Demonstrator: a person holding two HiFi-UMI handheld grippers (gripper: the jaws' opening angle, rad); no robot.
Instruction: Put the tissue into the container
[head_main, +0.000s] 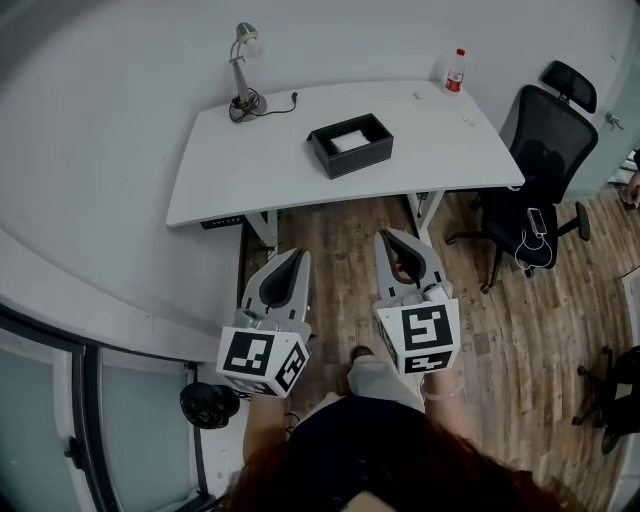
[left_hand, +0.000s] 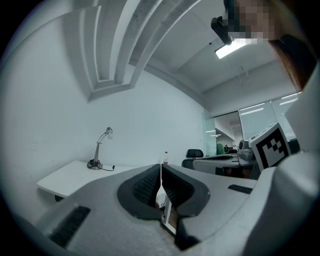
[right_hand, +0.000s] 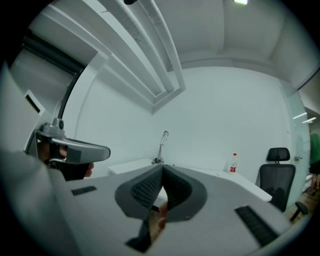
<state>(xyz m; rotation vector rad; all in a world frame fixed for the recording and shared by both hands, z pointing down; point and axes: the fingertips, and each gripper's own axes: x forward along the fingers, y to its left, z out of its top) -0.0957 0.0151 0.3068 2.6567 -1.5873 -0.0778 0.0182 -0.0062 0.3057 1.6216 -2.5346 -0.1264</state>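
Left gripper (head_main: 297, 254) clenched on nothing, right gripper (head_main: 386, 236) likewise clenched, container (head_main: 355, 161) seen at 12 o'clock on desk (head_main: 250, 160), white tissue (head_main: 349, 140) lying inside.

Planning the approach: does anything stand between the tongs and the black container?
Nothing visible does. Only floor and bare table separate the left tongs and right tongs from the container; lamp and bottle sit aside.

Matt black container (head_main: 345, 163), smooth table (head_main: 250, 160), wooden floor (head_main: 520, 320)
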